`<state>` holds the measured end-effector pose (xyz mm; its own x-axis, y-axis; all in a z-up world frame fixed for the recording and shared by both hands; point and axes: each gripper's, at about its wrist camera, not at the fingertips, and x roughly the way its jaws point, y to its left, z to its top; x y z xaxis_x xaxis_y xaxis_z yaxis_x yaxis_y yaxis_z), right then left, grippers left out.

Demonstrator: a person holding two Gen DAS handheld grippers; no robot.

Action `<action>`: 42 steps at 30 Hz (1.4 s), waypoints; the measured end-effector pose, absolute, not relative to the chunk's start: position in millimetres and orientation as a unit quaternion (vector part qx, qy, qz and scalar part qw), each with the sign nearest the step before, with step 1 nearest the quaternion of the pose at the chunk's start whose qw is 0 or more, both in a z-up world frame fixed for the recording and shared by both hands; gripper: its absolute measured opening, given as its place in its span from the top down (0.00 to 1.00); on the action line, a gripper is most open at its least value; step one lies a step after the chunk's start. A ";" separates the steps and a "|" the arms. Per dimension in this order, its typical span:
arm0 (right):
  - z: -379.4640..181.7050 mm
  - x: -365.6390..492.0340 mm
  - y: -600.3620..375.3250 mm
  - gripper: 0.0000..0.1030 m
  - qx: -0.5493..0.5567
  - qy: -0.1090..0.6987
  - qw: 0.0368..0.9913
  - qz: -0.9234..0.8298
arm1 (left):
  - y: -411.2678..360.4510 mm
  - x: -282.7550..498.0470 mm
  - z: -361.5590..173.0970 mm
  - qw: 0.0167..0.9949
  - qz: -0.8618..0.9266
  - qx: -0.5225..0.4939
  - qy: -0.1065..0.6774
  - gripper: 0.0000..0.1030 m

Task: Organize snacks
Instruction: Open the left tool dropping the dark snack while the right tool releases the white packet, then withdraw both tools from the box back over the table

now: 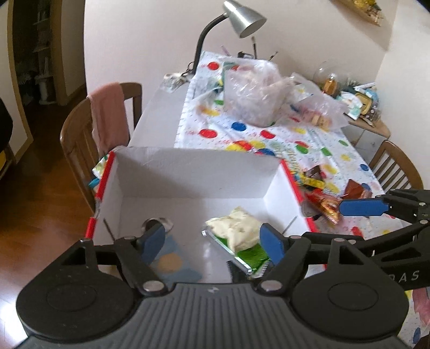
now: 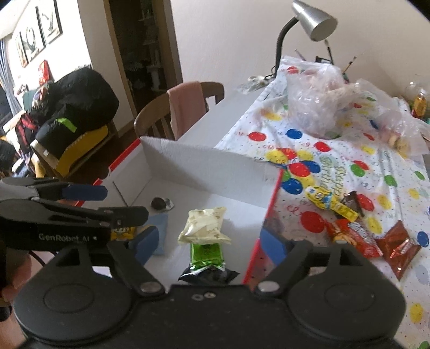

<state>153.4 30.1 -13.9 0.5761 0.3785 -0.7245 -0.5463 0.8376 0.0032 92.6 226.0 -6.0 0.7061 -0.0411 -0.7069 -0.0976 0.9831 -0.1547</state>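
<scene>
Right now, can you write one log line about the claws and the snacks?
left claw: open, empty | right claw: open, empty | cream packet, green packet: in white box | more snacks: on tablecloth

A silver desk lamp (image 1: pixel 243 20) stands at the table's (image 1: pixel 158 112) far end. Left of the lamp, a wooden chair (image 1: pixel 78 139) carries a pink cloth (image 1: pixel 108 115) over its back. Farther left of it — framed pictures (image 2: pixel 37 29) on the wall, dark bags (image 2: pixel 72 107) piled below.
</scene>
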 end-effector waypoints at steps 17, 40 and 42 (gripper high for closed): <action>-2.8 157.1 -92.4 0.00 -0.059 0.361 0.895 0.254 | 118.5 104.6 -0.8 0.930 -0.022 -0.087 0.356 0.19; -47.9 219.5 -251.7 0.00 -0.095 0.391 0.893 0.199 | -24.2 149.8 -70.6 0.901 0.011 -0.079 0.427 0.19; -53.5 229.2 -258.0 0.00 -0.096 0.398 0.891 0.197 | -29.3 153.4 -78.7 0.896 0.018 -0.083 0.435 0.19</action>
<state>229.2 -258.0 -53.5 0.6053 0.2752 -0.7469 -0.4283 0.9035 -0.0142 153.4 -29.3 -78.7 0.6211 -0.0406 -0.7827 -0.1036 0.9856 -0.1333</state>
